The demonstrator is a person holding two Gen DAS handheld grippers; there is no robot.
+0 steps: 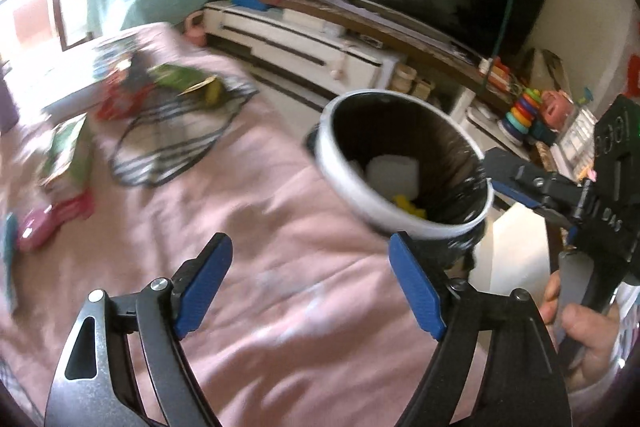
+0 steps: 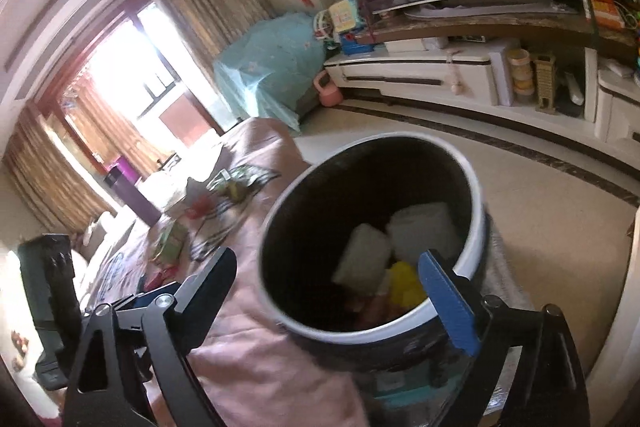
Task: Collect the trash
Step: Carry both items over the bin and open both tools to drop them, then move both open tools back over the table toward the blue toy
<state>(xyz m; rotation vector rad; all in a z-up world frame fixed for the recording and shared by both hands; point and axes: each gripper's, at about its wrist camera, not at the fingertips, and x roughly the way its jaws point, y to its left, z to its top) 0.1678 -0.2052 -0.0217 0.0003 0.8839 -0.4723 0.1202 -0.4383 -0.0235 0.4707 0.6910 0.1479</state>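
Trash bin is seen upright, mouth up, white blocks and a yellow scrap inside, just ahead of the right gripper, whose jaws are spread, empty. Left gripper is angled down, jaws apart, over pink cloth; wrappers lie far ahead-left.
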